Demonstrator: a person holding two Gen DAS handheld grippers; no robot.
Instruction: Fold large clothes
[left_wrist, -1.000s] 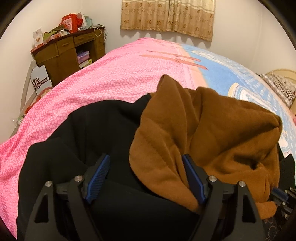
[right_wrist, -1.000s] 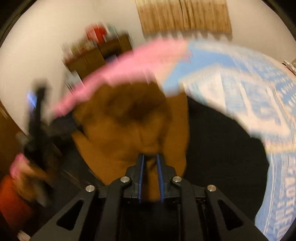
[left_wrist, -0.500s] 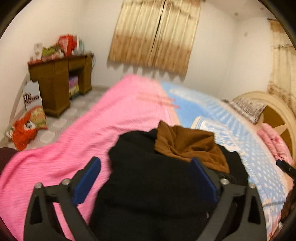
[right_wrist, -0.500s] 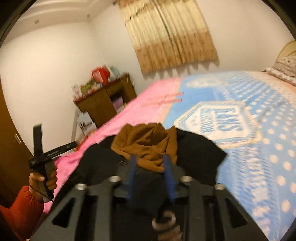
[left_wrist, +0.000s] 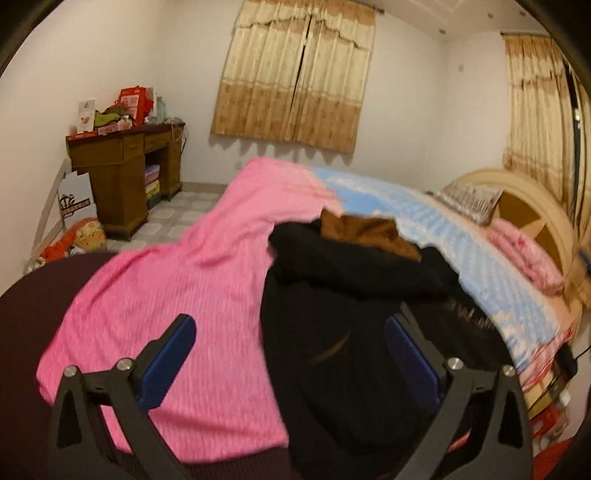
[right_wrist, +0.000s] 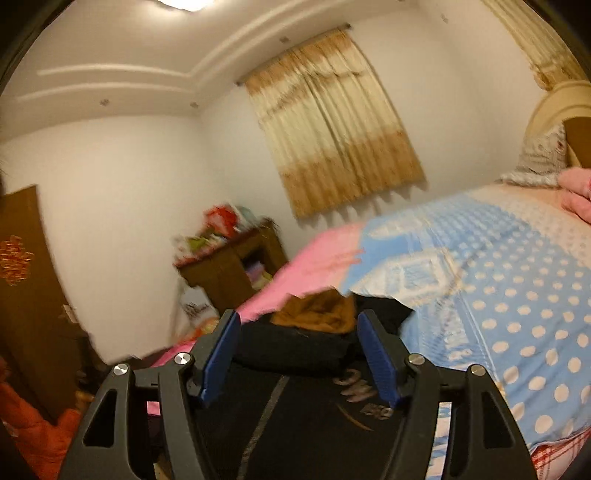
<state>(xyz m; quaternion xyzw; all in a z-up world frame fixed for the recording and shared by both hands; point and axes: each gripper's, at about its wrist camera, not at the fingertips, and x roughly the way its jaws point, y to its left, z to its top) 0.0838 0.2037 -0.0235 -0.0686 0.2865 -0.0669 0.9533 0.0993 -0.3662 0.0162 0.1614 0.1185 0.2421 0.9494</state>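
A large black garment (left_wrist: 351, 314) with a brown hood lining (left_wrist: 369, 232) lies bunched on the bed, over the seam between pink blanket and blue sheet. My left gripper (left_wrist: 291, 354) is open and empty, raised above the garment's near edge. In the right wrist view the black garment (right_wrist: 295, 413) with its printed logo and the brown lining (right_wrist: 317, 314) lie just ahead. My right gripper (right_wrist: 299, 350) is open and empty, low over the garment.
A pink blanket (left_wrist: 177, 288) covers the bed's left half, a blue dotted sheet (right_wrist: 509, 295) the right. A wooden desk (left_wrist: 122, 166) with clutter stands against the left wall. Pillows and a headboard (left_wrist: 532, 206) are at the far right. Curtains (left_wrist: 295, 74) hang behind.
My right gripper let go of the brown hood and opened. Both grippers pulled back and rose away from the garment, which now lies smaller and farther off in both views.
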